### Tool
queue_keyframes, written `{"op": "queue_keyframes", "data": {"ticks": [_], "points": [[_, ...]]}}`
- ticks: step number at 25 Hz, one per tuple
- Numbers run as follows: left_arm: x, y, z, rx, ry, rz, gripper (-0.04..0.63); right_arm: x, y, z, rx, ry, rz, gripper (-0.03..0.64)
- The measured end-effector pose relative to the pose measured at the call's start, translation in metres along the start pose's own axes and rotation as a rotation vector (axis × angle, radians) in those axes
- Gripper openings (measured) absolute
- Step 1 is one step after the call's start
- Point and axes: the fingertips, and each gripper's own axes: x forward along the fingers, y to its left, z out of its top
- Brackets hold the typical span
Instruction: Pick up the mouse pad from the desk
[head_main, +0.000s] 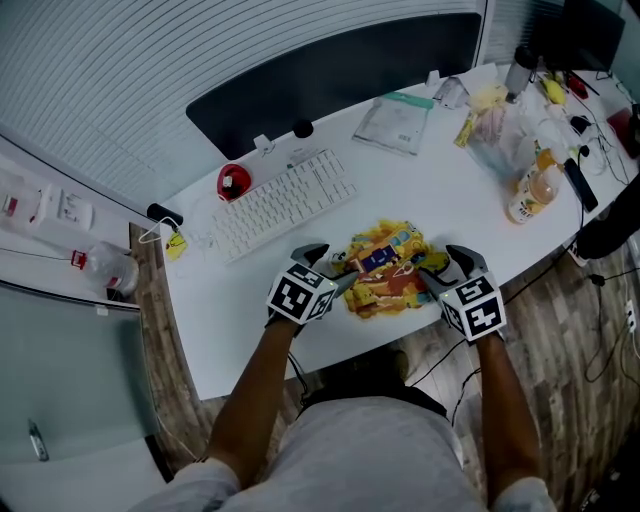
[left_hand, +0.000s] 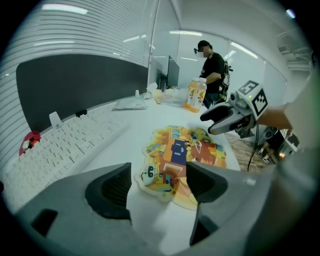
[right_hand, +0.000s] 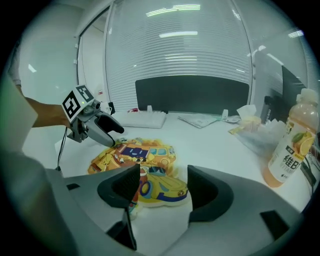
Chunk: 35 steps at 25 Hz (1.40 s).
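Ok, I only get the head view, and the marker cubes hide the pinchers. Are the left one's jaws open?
Observer: Yes. The left gripper has its jaws apart, with the mouse pad's near edge between them, unpinched.
Operator: And the right one?
Observer: The right gripper is open too, jaws either side of the pad's yellow car end.
Operator: Is anybody else there?
Observer: Yes, a person stands beyond the desk's far end.

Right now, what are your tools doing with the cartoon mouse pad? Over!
Both open: left tool, right tool. Cartoon mouse pad flat on desk, a tool at each end, not gripped. Nearby keyboard sits apart, nothing lying on pad.
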Motion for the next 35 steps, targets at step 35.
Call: {"op": "queue_keyframes", "data": {"ticks": [35], "points": [[0.018, -0.002, -0.007, -0.034, 0.008, 0.071, 0.377, 0.022, -0.005, -0.023, 0.104, 0.088, -0.014, 0.272]]}}
